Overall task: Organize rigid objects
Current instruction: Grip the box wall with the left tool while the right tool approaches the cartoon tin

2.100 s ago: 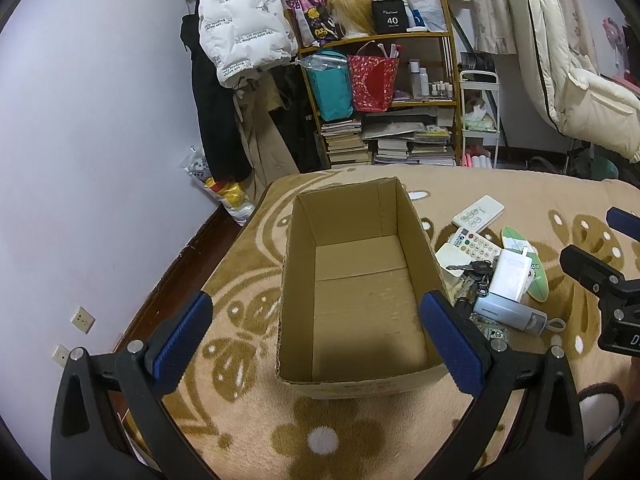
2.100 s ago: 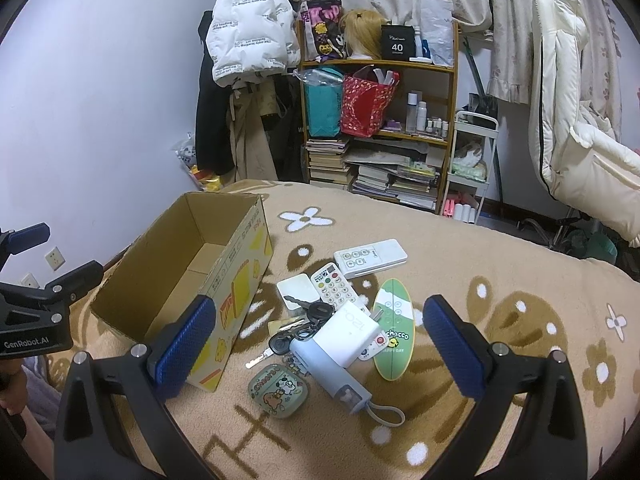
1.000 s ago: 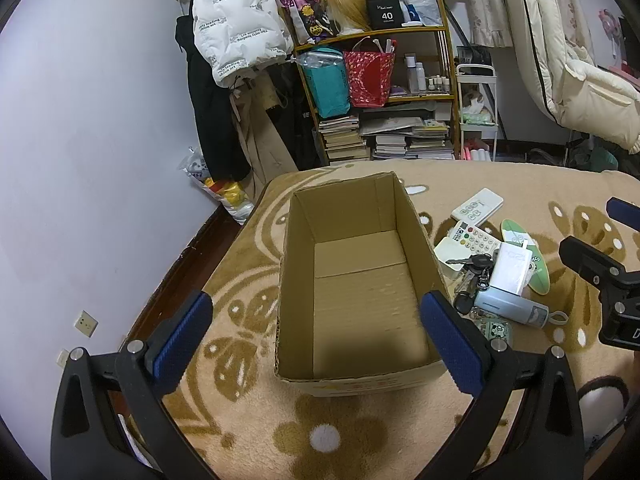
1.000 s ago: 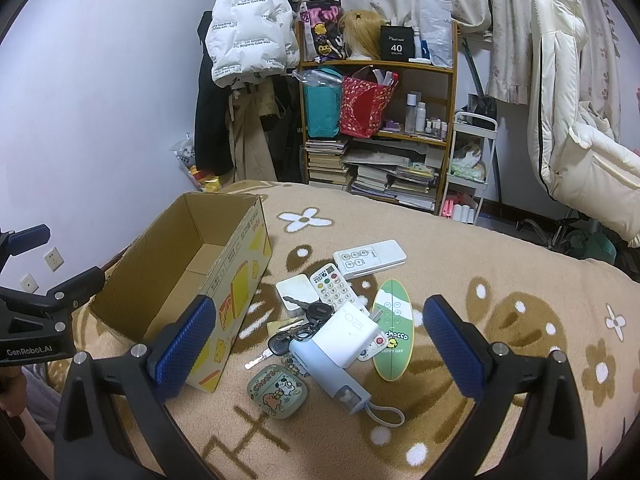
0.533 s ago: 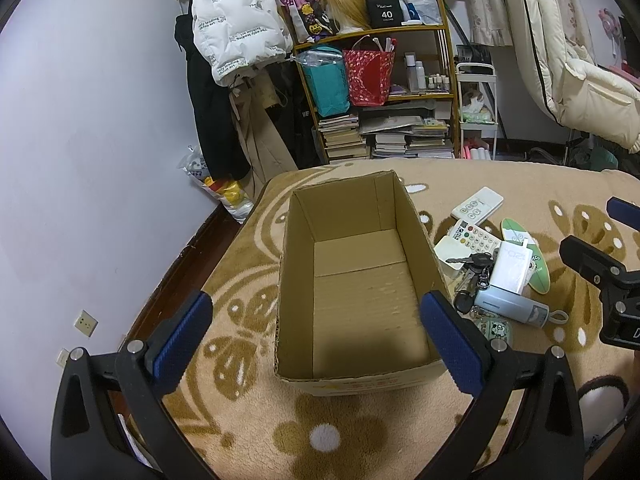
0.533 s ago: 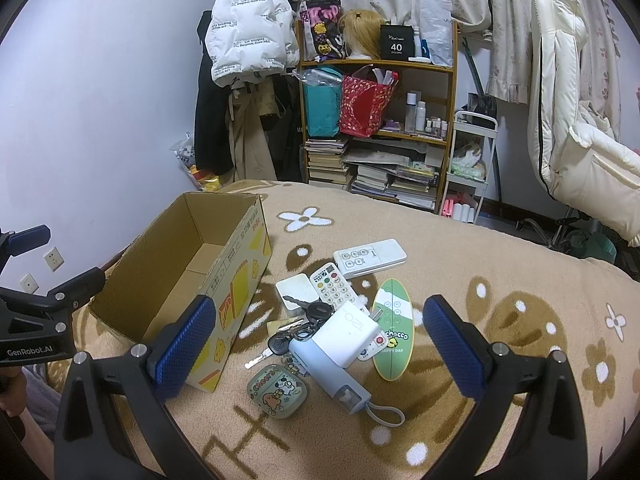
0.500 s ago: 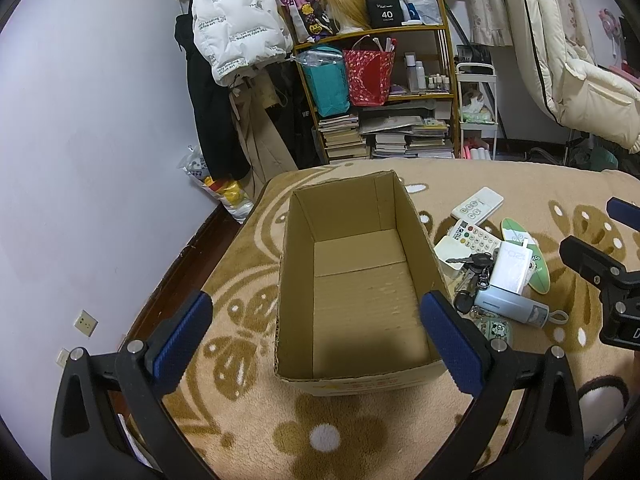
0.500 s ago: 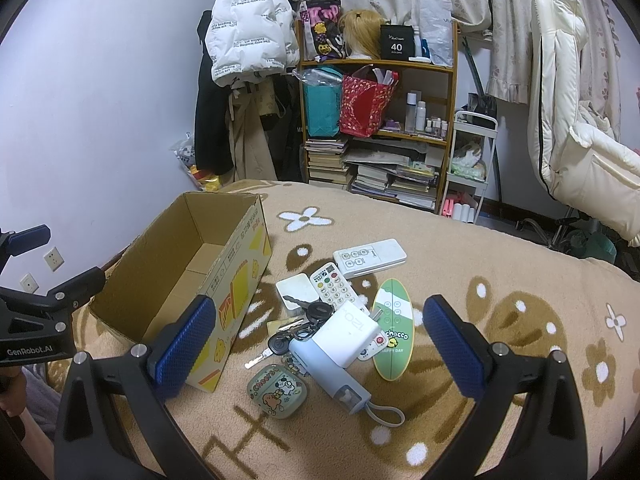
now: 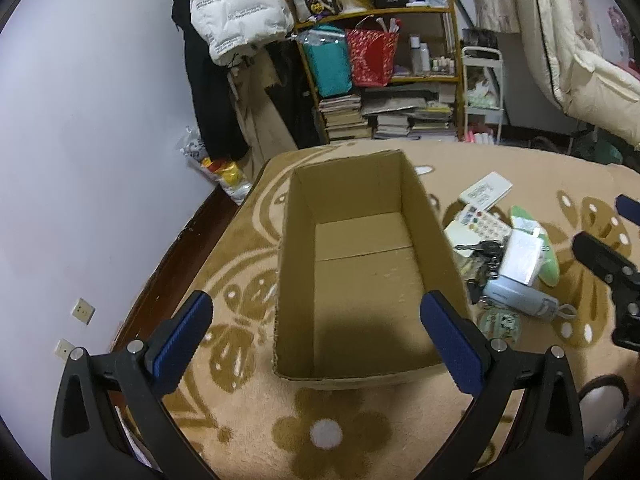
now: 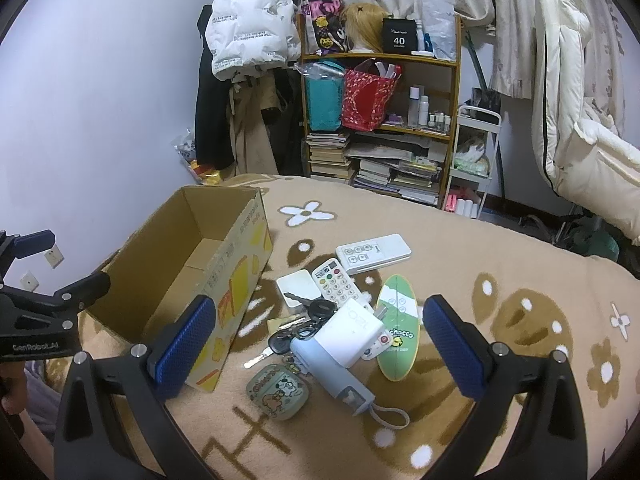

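An empty cardboard box (image 9: 360, 280) (image 10: 188, 264) sits on the patterned blanket. Right of it lies a pile of small items: a long white remote (image 10: 373, 253), a smaller remote with coloured buttons (image 10: 336, 286), a white charger block (image 10: 352, 332), a pale blue device with a loop strap (image 10: 334, 376), keys (image 10: 296, 334), a green oval tag (image 10: 398, 332) and a cartoon-printed case (image 10: 278, 391). My left gripper (image 9: 316, 334) hovers open above the box's near end. My right gripper (image 10: 316, 346) stands open over the pile, holding nothing.
A beige flower-patterned blanket (image 10: 500, 320) covers the surface. Behind it stand a wooden shelf (image 10: 380, 120) crammed with books and bags, hanging coats (image 10: 248, 20) and a white cart (image 10: 476, 160). A purple wall (image 9: 100, 120) with sockets runs along the left.
Hardly anything differs; the left wrist view has shifted a touch, and both grippers remain open in about the same places.
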The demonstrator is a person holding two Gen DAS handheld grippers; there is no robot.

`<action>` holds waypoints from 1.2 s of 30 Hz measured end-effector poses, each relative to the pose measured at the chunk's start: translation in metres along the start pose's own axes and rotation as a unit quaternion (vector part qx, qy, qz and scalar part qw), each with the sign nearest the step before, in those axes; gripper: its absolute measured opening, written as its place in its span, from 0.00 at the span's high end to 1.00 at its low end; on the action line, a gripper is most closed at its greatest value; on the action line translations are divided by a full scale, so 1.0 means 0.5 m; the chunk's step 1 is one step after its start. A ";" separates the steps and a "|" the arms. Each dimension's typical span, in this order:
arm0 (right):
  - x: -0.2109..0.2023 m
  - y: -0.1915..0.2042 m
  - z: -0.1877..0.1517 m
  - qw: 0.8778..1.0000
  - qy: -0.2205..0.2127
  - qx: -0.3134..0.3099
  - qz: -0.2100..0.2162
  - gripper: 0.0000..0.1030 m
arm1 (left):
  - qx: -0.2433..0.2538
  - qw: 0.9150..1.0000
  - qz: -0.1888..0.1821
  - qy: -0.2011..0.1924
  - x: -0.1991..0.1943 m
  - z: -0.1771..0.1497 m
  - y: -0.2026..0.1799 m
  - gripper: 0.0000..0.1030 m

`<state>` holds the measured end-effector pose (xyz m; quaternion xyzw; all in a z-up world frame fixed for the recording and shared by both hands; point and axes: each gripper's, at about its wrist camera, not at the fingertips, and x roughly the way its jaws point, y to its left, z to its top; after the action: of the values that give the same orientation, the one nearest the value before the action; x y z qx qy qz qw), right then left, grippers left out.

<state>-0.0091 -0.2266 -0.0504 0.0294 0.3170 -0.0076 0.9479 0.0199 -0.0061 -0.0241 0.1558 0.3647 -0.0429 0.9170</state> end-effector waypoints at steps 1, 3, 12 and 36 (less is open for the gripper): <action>0.000 -0.003 0.003 1.000 0.002 0.003 0.002 0.00 | -0.001 1.000 0.003 0.002 0.004 0.001 0.002 0.00; 0.008 -0.009 0.003 1.000 0.009 0.008 0.003 0.00 | -0.005 1.000 0.005 0.006 0.012 0.004 0.007 0.00; 0.063 -0.023 -0.007 0.999 0.047 0.021 0.008 0.00 | -0.027 0.999 0.016 0.039 0.057 0.015 0.035 0.00; 0.144 0.004 -0.048 0.990 0.125 0.015 0.055 0.06 | -0.073 0.990 0.035 0.111 0.157 0.001 0.102 0.02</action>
<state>0.0343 -0.2228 -0.1126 0.0622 0.4312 0.0438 0.8990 0.0873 0.0450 -0.0642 0.1048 0.4609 0.0338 0.8806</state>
